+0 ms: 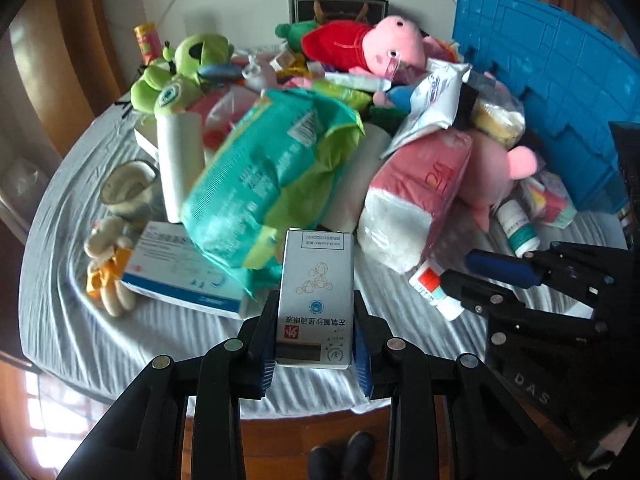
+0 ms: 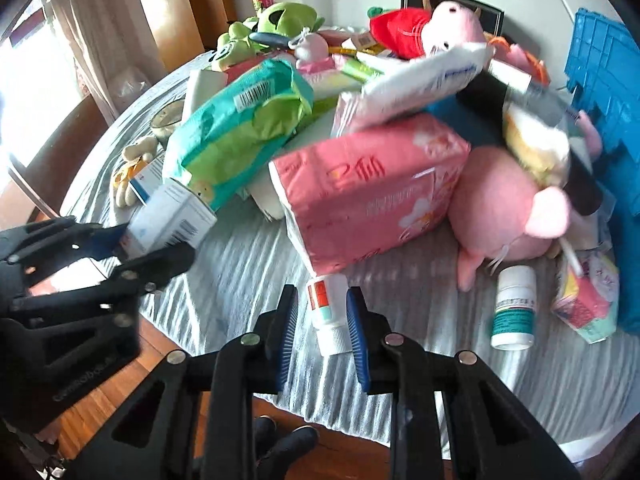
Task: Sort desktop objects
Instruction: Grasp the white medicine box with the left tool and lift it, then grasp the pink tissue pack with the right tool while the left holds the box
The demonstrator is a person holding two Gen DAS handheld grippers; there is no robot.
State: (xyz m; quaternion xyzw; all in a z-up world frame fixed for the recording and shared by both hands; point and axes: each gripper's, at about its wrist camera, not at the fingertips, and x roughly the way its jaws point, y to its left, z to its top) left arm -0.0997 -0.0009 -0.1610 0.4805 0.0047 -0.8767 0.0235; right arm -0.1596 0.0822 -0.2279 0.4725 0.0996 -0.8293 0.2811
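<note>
Left gripper [image 1: 315, 332] clamps a white box [image 1: 316, 296], box sticking out ahead between the fingers. Right gripper [image 2: 322, 330] is spread, straddling a tube [image 2: 329, 312] on the sheet [image 2: 248, 276], no contact visible. Pink pack [image 2: 372, 192] just beyond tube.

Left wrist cam sits low at the table's near edge, looking forward and slightly down along its fingers, close on the green diaper pack [image 1: 272, 176], with the right gripper [image 1: 472, 270] entering from its right. Right wrist cam is alongside at similar height, aimed forward and a bit left, close on the pink tissue pack [image 2: 372, 192], with the left gripper [image 2: 144, 248] at its left edge. Overlap: both packs, the red-dressed pig plush [image 1: 372, 42] [image 2: 432, 26], white pill bottle [image 1: 518, 226] [image 2: 514, 308], blue crate [image 1: 560, 80] [image 2: 608, 92].
</note>
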